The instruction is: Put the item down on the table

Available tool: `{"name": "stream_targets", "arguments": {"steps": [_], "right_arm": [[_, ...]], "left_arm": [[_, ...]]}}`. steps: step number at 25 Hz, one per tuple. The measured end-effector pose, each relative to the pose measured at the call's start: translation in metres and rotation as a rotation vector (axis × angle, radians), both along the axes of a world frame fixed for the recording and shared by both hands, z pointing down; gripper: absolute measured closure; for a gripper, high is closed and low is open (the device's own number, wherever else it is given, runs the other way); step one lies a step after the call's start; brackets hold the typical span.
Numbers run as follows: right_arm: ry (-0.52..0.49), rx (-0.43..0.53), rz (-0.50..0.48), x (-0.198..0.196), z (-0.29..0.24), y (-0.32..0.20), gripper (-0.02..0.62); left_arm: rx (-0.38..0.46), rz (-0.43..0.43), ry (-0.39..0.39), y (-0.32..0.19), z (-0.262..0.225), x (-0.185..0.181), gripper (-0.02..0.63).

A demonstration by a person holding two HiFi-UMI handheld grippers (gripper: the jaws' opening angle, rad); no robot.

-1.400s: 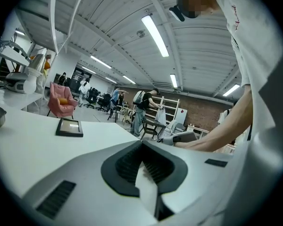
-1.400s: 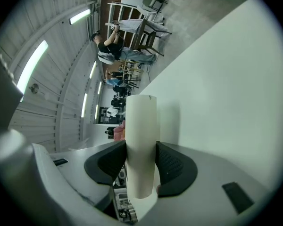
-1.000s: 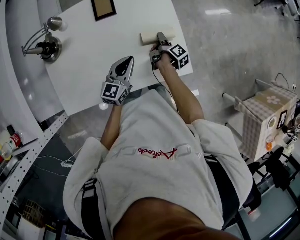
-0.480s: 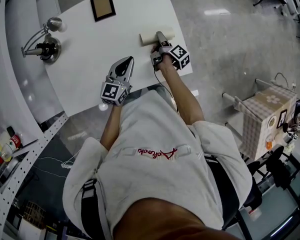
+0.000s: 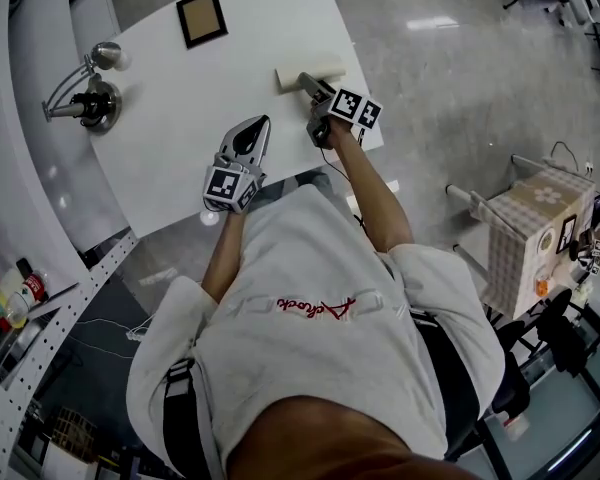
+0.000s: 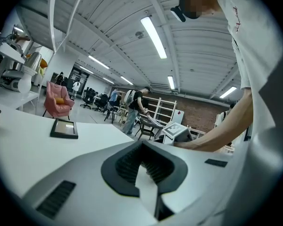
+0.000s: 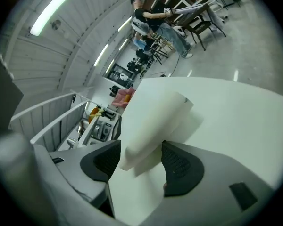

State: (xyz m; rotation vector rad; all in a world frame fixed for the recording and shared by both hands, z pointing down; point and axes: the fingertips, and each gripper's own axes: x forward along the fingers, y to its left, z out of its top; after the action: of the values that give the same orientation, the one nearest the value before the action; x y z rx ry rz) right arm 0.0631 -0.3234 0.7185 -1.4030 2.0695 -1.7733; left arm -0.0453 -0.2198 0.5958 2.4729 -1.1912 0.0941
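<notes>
Roll (image 5: 310,71): lying on the table (image 5: 180,118), near its far right edge.
Right gripper (image 5: 315,86): let go, its jaws just opened wide on either side of the roll.
Left gripper (image 5: 252,128): jaws together, empty, at the table's near edge.

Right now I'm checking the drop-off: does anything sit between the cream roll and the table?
Nothing visible does. The roll lies on the table near its right edge, between the jaws of the right gripper, which have just been opening and stand apart.
</notes>
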Motion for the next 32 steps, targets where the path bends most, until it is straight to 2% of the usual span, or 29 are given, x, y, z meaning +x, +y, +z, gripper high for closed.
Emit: {"name": "stream_targets", "arguments": {"steps": [9,14,18,24,30,32], "right_arm": [[0.262,0.082,-0.314,-0.01,0.003,0.013,0.32],[0.514,0.115,-0.408,-0.008,0.013,0.017,0.344],[0.6,0.126,-0.433,-0.007,0.016,0.016,0.368],[0.628,0.112,-0.422,-0.003,0.02,0.019,0.387],[0.676,0.108,-0.393,0.008,0.022,0.024,0.498],[0.691,0.112,-0.376,0.013,0.022,0.024,0.553]], "left_arm": [[-0.003,0.007,0.006,-0.002,0.0,0.002,0.586],[-0.006,0.011,0.008,-0.003,0.002,0.004,0.586],[-0.014,0.011,0.013,-0.004,0.004,0.004,0.586],[-0.015,0.008,0.015,-0.006,0.002,0.002,0.586],[-0.018,0.002,0.017,-0.008,0.002,-0.002,0.586],[-0.017,0.009,0.016,-0.009,0.001,0.0,0.586]]}}
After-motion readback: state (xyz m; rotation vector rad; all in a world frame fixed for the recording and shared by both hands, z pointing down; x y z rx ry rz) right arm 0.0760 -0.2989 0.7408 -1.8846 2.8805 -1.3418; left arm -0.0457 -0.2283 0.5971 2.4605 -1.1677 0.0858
